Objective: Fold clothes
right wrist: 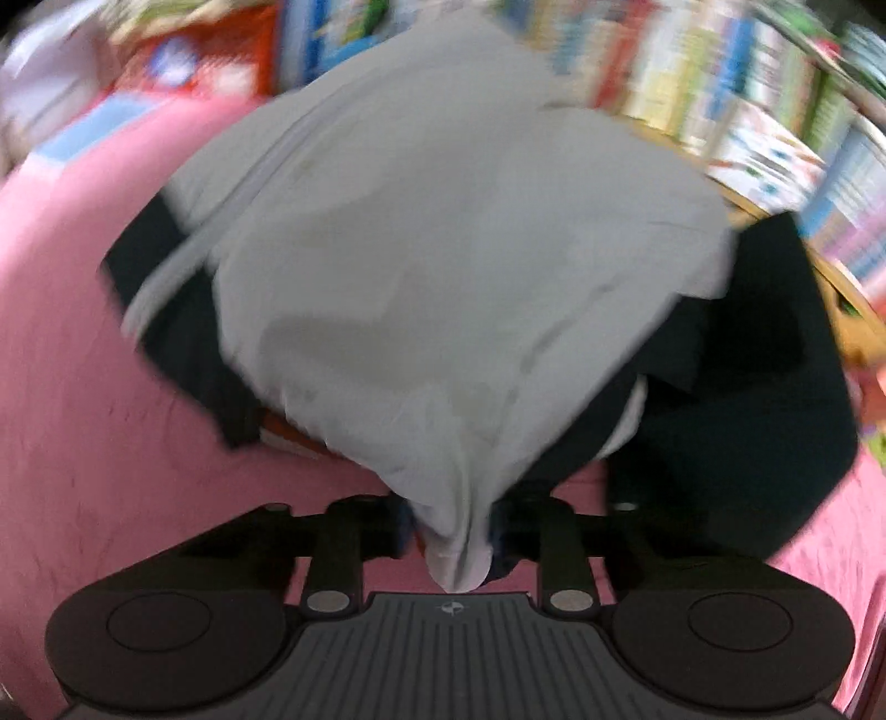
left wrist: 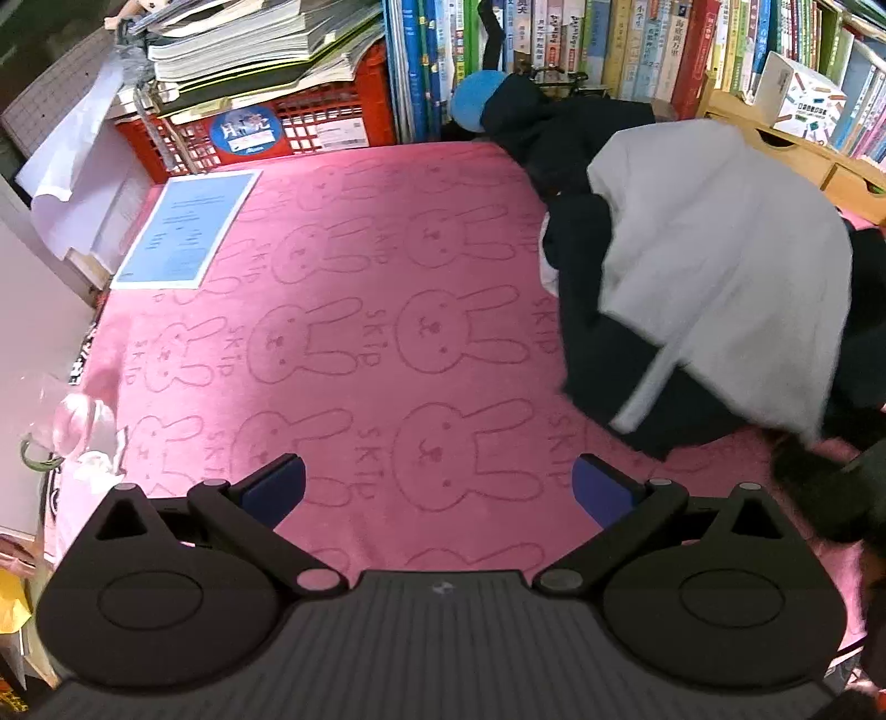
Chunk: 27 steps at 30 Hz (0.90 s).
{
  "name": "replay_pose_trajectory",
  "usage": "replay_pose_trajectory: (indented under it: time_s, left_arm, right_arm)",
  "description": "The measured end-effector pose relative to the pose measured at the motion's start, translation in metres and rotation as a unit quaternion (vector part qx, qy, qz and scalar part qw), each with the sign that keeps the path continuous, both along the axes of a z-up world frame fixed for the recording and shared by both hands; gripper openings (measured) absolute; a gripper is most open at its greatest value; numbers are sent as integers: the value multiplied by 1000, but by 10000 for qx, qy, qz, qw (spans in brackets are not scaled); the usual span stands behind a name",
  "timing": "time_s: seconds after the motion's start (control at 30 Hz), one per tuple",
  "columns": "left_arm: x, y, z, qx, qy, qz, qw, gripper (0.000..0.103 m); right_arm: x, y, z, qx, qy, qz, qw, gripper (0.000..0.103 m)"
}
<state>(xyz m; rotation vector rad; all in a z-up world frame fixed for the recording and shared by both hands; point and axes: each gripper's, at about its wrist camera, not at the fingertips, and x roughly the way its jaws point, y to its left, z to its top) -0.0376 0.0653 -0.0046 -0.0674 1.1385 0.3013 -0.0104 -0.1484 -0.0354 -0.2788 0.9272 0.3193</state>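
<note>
Presently my right tongs (right wrist: 451,545) pinch the white shirt (right wrist: 443,266); left tongs (left wrist: 437,490) gape empty. Advise spreading it flat, clear of dark clothes (right wrist: 736,415).

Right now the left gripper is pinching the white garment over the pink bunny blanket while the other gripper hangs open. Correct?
No, the sides are swapped. The right gripper is shut on the white garment, as the right wrist view shows. The left gripper hangs open over the pink bunny blanket.

A pink rabbit-print blanket (left wrist: 343,332) fills the frame's centre; a blue sheet (left wrist: 185,230) lies upper left, below a red crate (left wrist: 310,124) stacked with books (left wrist: 238,44).
</note>
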Motion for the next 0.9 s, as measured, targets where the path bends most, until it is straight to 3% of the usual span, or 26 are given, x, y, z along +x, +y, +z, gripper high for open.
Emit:
replay_pose_trajectory:
  time_s: [0.07, 0.23, 0.4, 0.43, 0.47, 0.57, 0.63, 0.7, 0.77, 0.9]
  left_arm:
    - [-1, -4, -1, 31, -41, -65, 10000, 103]
    - [2, -19, 3, 21, -250, -348, 9991, 103]
    - [6, -36, 4, -78, -477, -742, 9961, 103]
    - [7, -38, 3, -85, -475, -792, 9957, 103]
    - [9, -39, 2, -101, -452, -819, 9956, 103]
    - [13, -42, -3, -152, -385, -895, 9951, 103]
    - [13, -42, -3, -174, -363, -906, 9951, 103]
    - [13, -42, -4, -180, -354, -905, 9951, 103]
    - [13, -43, -4, -183, -347, -901, 9952, 103]
    - [11, -45, -6, -138, -314, -919, 9952, 103]
  right_arm:
    - [5, -6, 3, 144, 35, -118, 9998, 20]
    - [18, -63, 70, 1099, -482, -1057, 9871, 16]
    - [26, -127, 138, 1583, -1440, -2069, 9547, 15]
    - [22, -137, 147, 1593, -1604, -2245, 9479, 15]
    - [23, -141, 140, 1314, -1463, -2233, 9547, 15]
    - [26, -153, 121, 470, -1033, -2183, 9693, 33]
    - [29, -161, 108, -96, -740, -2138, 9740, 51]
    - [30, -168, 94, -641, -442, -2062, 9754, 81]
    - [19, -161, 72, -781, -103, -1569, 9845, 94]
    - [1, -133, 33, -931, 438, -263, 9944, 96]
